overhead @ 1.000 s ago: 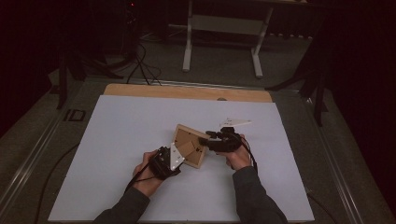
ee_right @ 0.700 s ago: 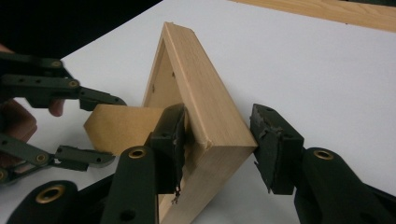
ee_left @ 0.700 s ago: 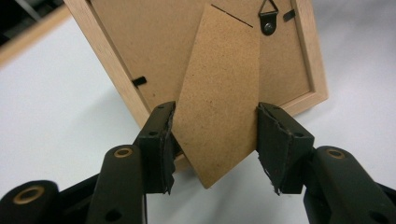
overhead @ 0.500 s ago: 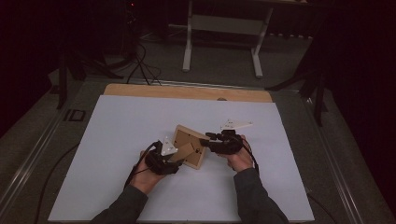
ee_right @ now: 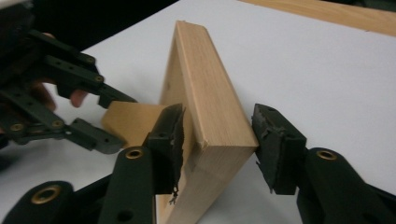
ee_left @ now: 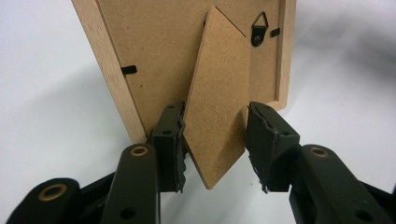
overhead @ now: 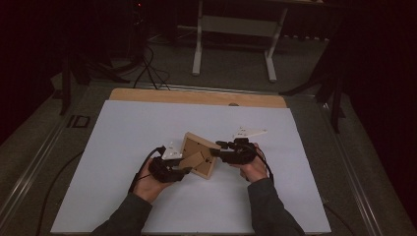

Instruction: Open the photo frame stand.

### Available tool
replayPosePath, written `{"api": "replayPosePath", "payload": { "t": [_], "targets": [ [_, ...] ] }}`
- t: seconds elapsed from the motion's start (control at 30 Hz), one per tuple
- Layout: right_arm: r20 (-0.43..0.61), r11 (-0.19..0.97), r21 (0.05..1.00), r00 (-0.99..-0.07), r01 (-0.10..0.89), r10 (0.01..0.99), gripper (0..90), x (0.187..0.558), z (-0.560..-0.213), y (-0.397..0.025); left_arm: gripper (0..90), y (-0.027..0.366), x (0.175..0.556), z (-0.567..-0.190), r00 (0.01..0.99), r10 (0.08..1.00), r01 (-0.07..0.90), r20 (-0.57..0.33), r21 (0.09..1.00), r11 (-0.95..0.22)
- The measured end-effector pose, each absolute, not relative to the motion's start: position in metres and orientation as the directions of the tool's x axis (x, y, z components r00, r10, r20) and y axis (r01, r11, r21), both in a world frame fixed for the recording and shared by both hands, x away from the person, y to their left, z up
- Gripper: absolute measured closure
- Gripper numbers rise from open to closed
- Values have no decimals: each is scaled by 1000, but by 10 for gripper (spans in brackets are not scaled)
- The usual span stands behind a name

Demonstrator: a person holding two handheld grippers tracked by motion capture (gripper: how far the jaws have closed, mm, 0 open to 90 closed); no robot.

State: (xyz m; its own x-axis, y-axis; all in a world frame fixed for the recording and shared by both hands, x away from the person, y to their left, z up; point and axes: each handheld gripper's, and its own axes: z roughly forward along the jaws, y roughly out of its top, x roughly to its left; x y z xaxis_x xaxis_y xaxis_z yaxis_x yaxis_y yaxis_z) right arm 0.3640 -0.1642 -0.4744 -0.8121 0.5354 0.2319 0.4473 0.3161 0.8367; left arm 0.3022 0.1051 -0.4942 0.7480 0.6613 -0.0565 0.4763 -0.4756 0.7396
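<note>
High view, table: a white sheet (overhead: 123, 147) covers the tabletop, with a bare wooden strip (overhead: 196, 97) along the far edge.
Left hand (overhead: 147, 182): comes in from the bottom, holding the left gripper (overhead: 184, 170) just left of centre, its cable looping back beside the wrist.
Left gripper, state: in the left gripper view its jaws stand apart on either side of the stand flap (ee_left: 219, 116); the left pad lies against or just beside the flap, the right pad has a gap to it, so nothing is clamped.
Picture frame (overhead: 199, 155): a light wooden frame near the middle of the sheet, between the two grippers, back side showing.
Frame back: the left gripper view shows a brown fibreboard backing (ee_left: 154, 42), small black turn clips, and a triangular hanger (ee_left: 259, 28) near one corner.
Stand flap: a tapered brown board hinged to the backing and swung out from it, its free end pointing toward the left gripper.
Right gripper (overhead: 220, 150): reaches the frame's right corner in the high view.
Right gripper, state: in the right gripper view its jaws straddle the frame's wooden edge (ee_right: 210, 102), both pads at or very near the wood; whether they press it I cannot tell.
Right hand (overhead: 253, 167): right of the frame, sleeve running to the bottom edge.
White bracket (overhead: 248, 132): a flat pale piece just beyond the right hand.
</note>
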Motion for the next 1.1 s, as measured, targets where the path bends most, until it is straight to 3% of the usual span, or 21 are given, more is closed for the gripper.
{"api": "replayPosePath", "payload": {
  "t": [0.5, 0.53, 0.87, 1.1],
  "targets": [
    [289, 338, 800, -813, 495, 506, 519, 367, -483, -161, 603, 108, 302, -495, 758, 649, 480, -67, 730, -486],
    [271, 352, 799, -814, 488, 514, 556, 365, -485, -159, 604, 108, 302, -496, 757, 650, 485, -70, 727, -486],
    [110, 399, 837, -829, 375, 549, 588, 354, -477, -150, 646, 105, 306, -501, 734, 678, 493, -34, 713, -498],
    [56, 412, 846, -826, 337, 561, 597, 350, -476, -144, 652, 103, 309, -505, 710, 704, 502, -3, 703, -504]
  ]
}}
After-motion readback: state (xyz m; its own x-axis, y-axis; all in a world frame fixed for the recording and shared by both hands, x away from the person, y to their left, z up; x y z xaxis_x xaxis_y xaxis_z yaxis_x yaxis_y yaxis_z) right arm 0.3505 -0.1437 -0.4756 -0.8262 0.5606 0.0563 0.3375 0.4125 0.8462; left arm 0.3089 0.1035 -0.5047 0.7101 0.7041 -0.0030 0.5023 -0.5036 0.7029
